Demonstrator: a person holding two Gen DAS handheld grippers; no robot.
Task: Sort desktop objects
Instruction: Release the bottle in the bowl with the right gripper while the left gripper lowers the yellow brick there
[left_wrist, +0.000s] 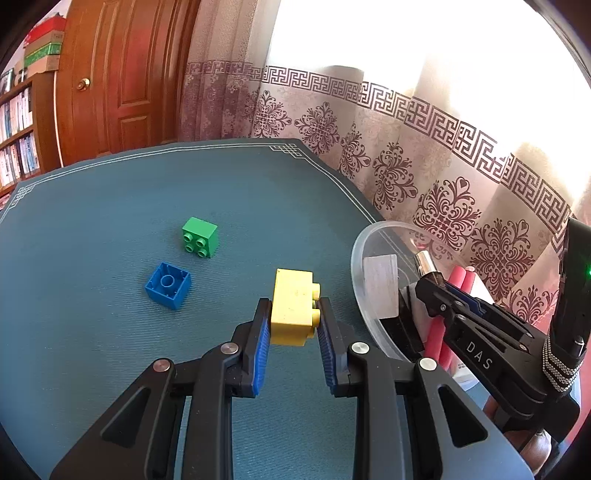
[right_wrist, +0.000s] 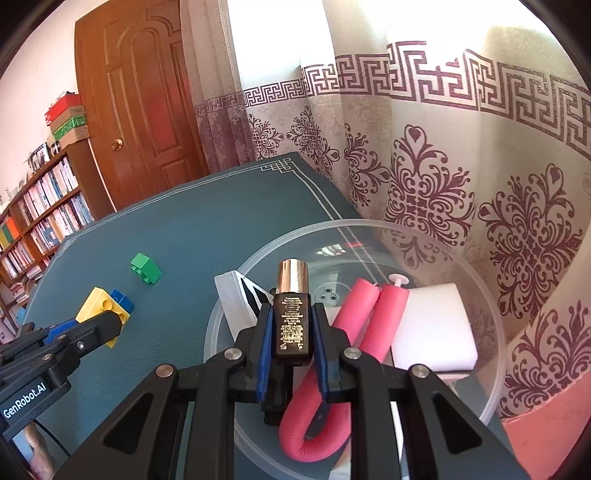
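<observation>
Clamped between the blue pads of the left gripper (left_wrist: 294, 322) is a yellow brick (left_wrist: 291, 307), held on its side with its studs turned toward the right pad; the jaws are closed to the brick's width, and the brick is lifted clear of the teal table mat (left_wrist: 92, 332). Just beyond it on the mat, a blue brick (left_wrist: 168, 285) is seen lying with its hollow underside up, and a little farther off a green brick (left_wrist: 200, 237) is tipped so that its studs face the camera. The two are near each other but apart.

In the right wrist view, a small dark bottle (right_wrist: 291, 317) with gold lettering and a copper-coloured cap is gripped by the right gripper (right_wrist: 292, 332), whose jaws are drawn narrow against the bottle's sides. It is held above a clear round bowl (right_wrist: 495, 332) at the table's right edge. Inside the bowl, a pink foam roller (right_wrist: 364, 314) bent double, a white sponge block (right_wrist: 432, 325) and a white card (right_wrist: 236, 299) leaning on the rim are seen. Behind the table, a patterned curtain (right_wrist: 424, 166) and a wooden door (right_wrist: 147, 110) are visible.
</observation>
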